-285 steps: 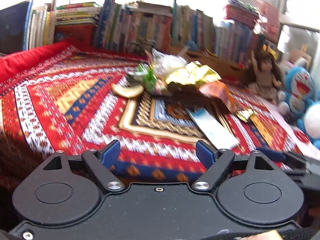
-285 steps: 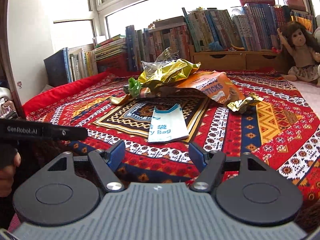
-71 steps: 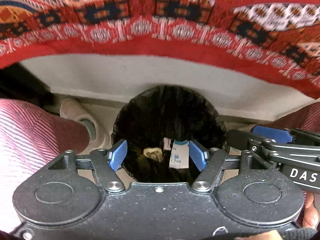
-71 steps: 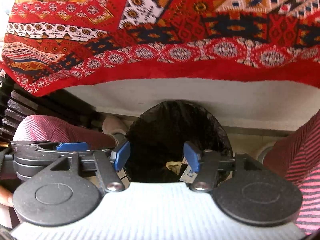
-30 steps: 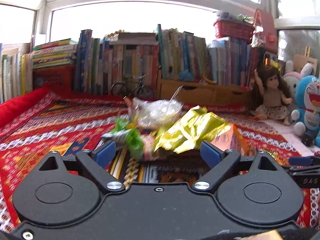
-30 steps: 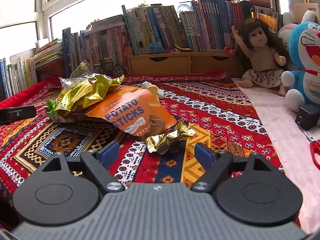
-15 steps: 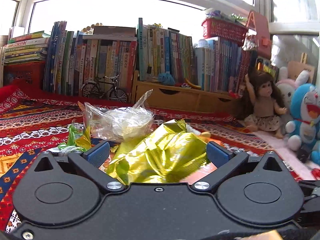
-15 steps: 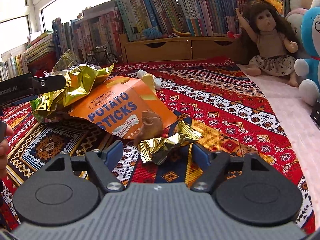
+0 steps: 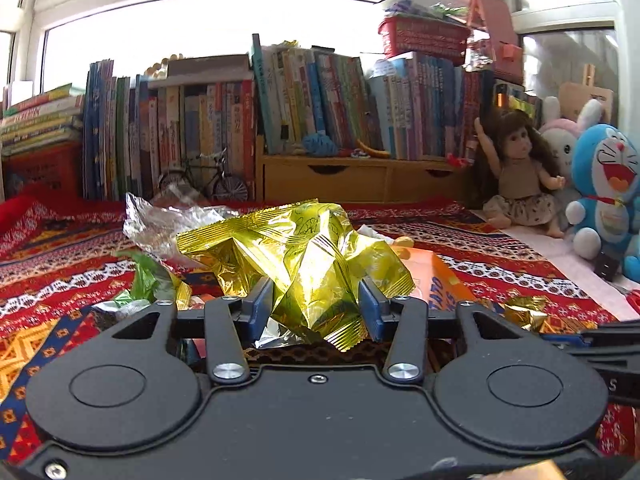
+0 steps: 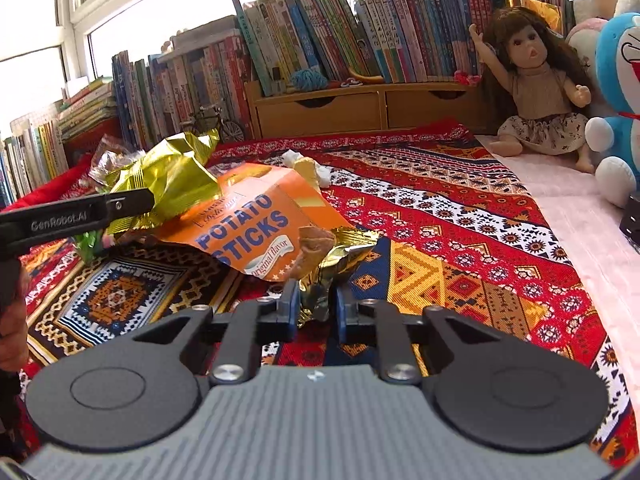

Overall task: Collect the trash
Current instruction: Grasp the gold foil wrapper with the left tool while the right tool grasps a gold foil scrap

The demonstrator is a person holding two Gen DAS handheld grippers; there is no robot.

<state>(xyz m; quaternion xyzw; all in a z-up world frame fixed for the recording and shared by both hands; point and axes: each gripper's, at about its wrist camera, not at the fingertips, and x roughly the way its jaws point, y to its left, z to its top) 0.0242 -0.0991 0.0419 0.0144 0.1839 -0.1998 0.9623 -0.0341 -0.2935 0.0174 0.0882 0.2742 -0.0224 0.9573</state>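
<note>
A pile of trash lies on the red patterned cloth (image 10: 460, 240). My left gripper (image 9: 316, 308) is shut on a crumpled gold snack bag (image 9: 304, 248), which bulges up between its blue pads. In the right wrist view that gold bag (image 10: 172, 176) rests on an orange potato sticks bag (image 10: 248, 224). My right gripper (image 10: 315, 306) is shut on a small gold foil wrapper (image 10: 344, 256) at the orange bag's near corner. A clear plastic bag (image 9: 160, 224) and a green wrapper (image 9: 148, 280) lie left of the gold bag.
Rows of books (image 9: 320, 100), a wooden drawer unit (image 9: 360, 180) and a model bicycle (image 9: 208, 184) line the back. A doll (image 10: 532, 88) and a blue plush toy (image 9: 608, 200) sit at the right. White crumpled scraps (image 10: 308, 168) lie behind the orange bag.
Both grippers came up from the black bin with open jaws and moved in to the pile. The left has now shut on the gold bag, the right on the small foil wrapper.
</note>
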